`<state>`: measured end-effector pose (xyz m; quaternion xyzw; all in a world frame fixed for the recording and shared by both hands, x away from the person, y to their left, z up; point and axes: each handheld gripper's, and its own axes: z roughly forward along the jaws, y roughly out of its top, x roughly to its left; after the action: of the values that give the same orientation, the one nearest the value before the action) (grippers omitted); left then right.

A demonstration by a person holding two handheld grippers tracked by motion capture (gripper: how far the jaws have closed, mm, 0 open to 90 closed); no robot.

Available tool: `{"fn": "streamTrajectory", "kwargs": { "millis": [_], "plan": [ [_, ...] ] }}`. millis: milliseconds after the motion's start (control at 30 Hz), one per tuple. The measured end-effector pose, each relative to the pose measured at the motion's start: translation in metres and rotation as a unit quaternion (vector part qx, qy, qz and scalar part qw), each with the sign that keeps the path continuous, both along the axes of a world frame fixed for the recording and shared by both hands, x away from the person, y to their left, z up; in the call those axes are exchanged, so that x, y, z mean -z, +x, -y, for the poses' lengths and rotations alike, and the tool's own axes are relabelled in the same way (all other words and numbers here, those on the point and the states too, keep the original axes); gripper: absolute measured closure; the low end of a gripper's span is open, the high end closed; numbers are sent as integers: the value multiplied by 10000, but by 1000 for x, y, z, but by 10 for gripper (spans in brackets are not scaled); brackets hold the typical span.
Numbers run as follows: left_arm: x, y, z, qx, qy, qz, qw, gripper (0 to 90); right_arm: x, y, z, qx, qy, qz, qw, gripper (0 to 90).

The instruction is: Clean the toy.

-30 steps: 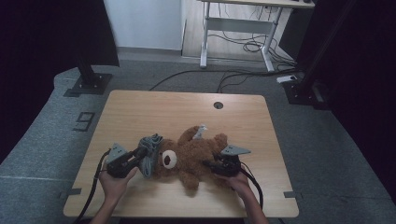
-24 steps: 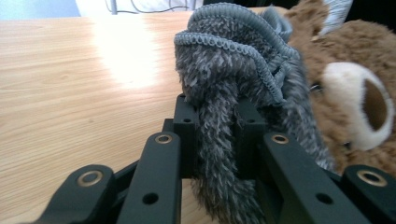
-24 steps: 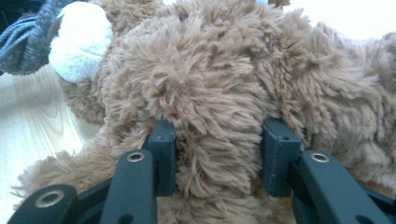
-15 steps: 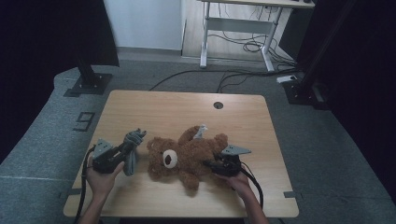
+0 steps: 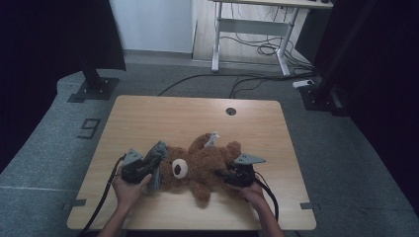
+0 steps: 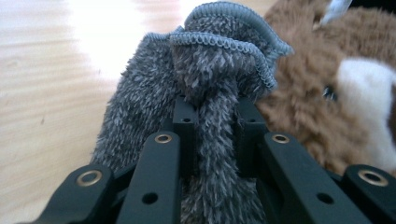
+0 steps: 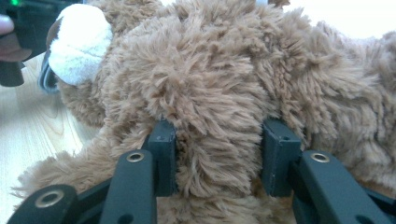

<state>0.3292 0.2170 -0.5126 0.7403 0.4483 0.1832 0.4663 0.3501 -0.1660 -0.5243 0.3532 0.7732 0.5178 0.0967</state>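
A brown teddy bear (image 5: 202, 165) lies on its back on the wooden table (image 5: 148, 118), its white muzzle facing up and its head toward the left. My left gripper (image 5: 157, 160) is shut on a grey fuzzy cloth (image 5: 159, 170) and holds it against the bear's head. In the left gripper view the cloth (image 6: 219, 60) bunches up between the jaws of that gripper (image 6: 215, 114), with the bear (image 6: 303, 107) just to its right. My right gripper (image 5: 223, 174) is shut on the bear's lower body, and its pads (image 7: 163, 154) press into the brown fur (image 7: 205, 70).
A small grey tag (image 5: 213, 139) sticks up from the bear. A round cable hole (image 5: 230, 111) sits near the table's far edge. Beyond the table are a white desk frame (image 5: 247, 29), floor cables (image 5: 257, 49) and a black stand base (image 5: 94, 86).
My left gripper pulled the grey cloth away to the left of the bear's head, then brought it back against the head. The right gripper and the bear's body have stayed still.
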Motion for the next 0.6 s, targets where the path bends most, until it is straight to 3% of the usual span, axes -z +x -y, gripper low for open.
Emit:
{"fn": "streamTrajectory", "kwargs": {
  "millis": [233, 333, 467, 600],
  "plan": [
    [21, -9, -9, 21, 98, -332, 9994, 751, 0, 0, 0, 13, 2, 4, 10000, 562],
    [20, -10, -11, 35, 52, -396, 9992, 751, 0, 0, 0, 10, 18, 1, 10000, 562],
    [0, -12, -10, 40, -130, -81, 9999, 753, 1, 0, 2, 2, 35, -15, 10000, 562],
    [-27, -9, 4, 207, -255, 267, 9991, 753, 1, 1, 2, -1, 44, -14, 10000, 561]
  ]
}}
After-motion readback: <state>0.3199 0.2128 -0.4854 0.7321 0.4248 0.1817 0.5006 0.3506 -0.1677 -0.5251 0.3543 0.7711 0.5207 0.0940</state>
